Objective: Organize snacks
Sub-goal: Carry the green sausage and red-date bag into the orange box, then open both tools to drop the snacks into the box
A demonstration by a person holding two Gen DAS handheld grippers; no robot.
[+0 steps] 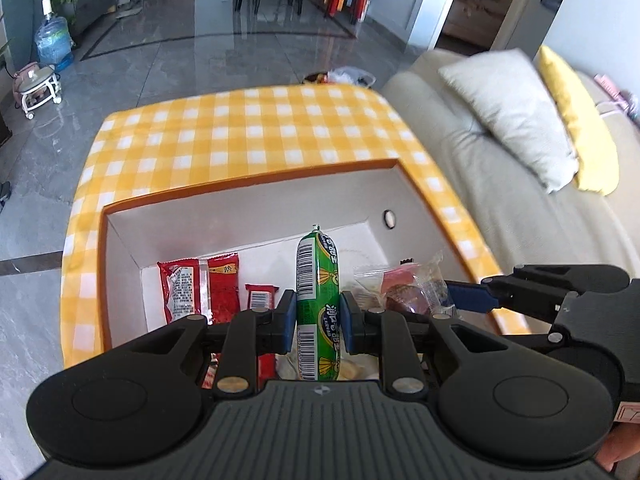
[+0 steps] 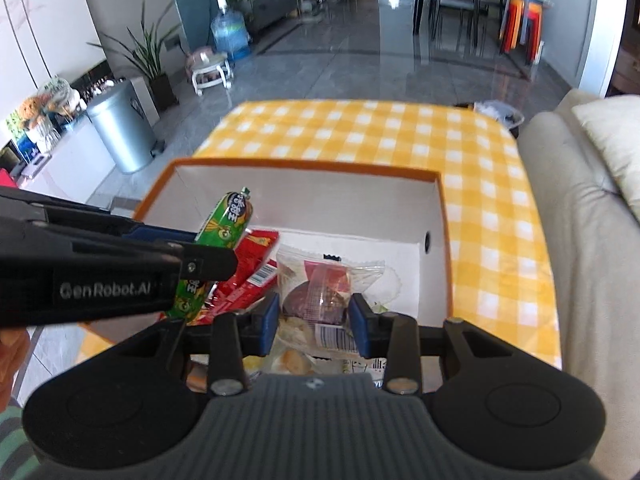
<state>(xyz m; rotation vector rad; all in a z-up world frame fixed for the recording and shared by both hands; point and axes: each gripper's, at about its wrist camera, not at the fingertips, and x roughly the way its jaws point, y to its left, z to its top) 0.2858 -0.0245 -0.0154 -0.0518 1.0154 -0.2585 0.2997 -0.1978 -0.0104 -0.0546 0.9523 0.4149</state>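
Note:
My left gripper [image 1: 318,316] is shut on a green sausage stick [image 1: 318,280] and holds it upright over an open white box with an orange rim [image 1: 248,178]. My right gripper [image 2: 314,312] is shut on a clear packet with a dark pastry [image 2: 320,288] over the same box [image 2: 304,168]. The sausage [image 2: 226,222] and the left gripper's side also show in the right wrist view. The right gripper's fingers [image 1: 472,296] and the packet [image 1: 404,288] show at the right in the left wrist view. Red snack packets [image 1: 200,288] lie in the box.
The box sits on a table with a yellow checked cloth [image 1: 256,128]. A beige sofa [image 1: 500,184] with white and yellow cushions stands at the right. A silver bin [image 2: 120,132] and a plant stand on the floor at the left. More snacks lie under the grippers.

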